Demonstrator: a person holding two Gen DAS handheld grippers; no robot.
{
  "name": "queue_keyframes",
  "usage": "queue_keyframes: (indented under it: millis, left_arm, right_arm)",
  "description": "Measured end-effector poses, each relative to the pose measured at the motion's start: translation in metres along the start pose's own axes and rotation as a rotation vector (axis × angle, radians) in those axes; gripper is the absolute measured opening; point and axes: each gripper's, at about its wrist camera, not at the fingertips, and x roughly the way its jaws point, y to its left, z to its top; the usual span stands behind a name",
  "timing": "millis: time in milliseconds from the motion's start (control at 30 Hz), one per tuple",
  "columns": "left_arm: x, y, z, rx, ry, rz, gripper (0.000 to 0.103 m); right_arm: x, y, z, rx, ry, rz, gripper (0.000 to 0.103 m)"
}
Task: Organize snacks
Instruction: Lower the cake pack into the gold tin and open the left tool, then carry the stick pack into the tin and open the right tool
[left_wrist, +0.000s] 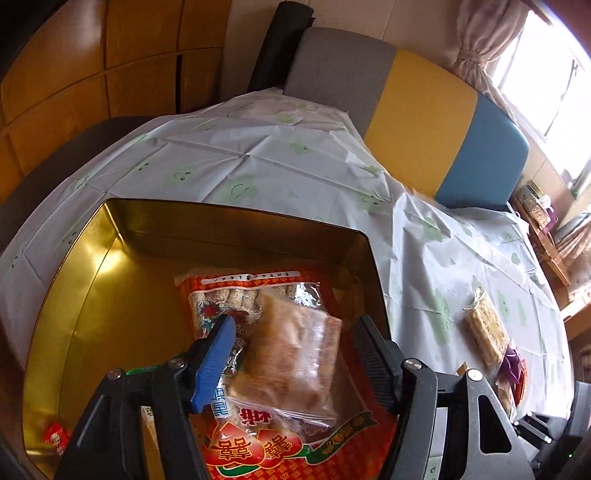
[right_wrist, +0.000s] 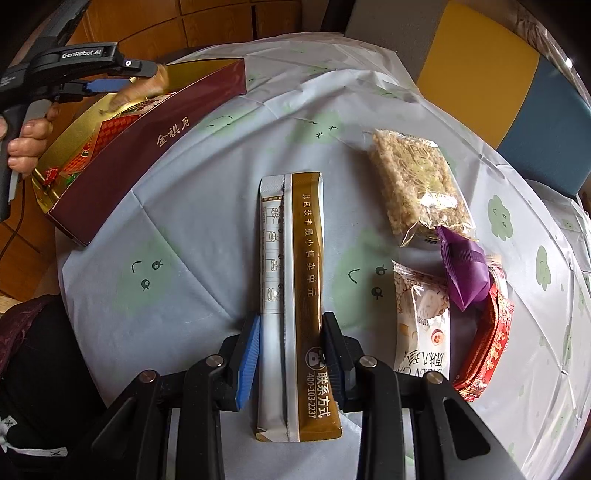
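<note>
Our right claw brackets a long gold and silver sachet lying flat on the tablecloth; both pads sit at its long edges, so it looks pinched, though we cannot tell how firmly. Our left claw is wide apart over the gold tin, with a clear bag of pale snacks loose between its fingers, resting on a red snack bag.

To do this step well, we should squeeze squarely, lift level, and carry left and forward to the tin.

Counting: one sachet, one tin, two bags inside plus one small red candy. Right of the right claw, four packets wait.
</note>
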Motion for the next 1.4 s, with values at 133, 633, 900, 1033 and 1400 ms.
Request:
queue_keyframes:
  millis: [133,633,900,1033,1400]
  left_arm:
    - [-0.008,0.000,-0.011,0.017,-0.009,0.028,0.066]
    - [-0.044,-0.001,-0.070,0.059,-0.031,0.151,0.066]
    - [-0.053,0.008,-0.088,0.049,-0.028,0.173,0.066]
    - [-0.057,0.014,-0.091,0.037,-0.030,0.177,0.064]
    - [-0.062,0.041,-0.096,-0.023,-0.025,0.201,0.061]
  right_arm:
    - [0.000,0.000,0.000,-0.003,-0.001,-0.002,0.033]
    - [-0.001,0.003,-0.001,-0.006,-0.013,-0.020,0.033]
    - [-0.003,0.002,-0.003,0.008,-0.025,-0.024,0.033]
    - [-0.004,0.000,-0.004,0.028,-0.028,-0.022,0.033]
    - [-0.009,-0.008,-0.001,0.220,-0.028,0.016,0.028]
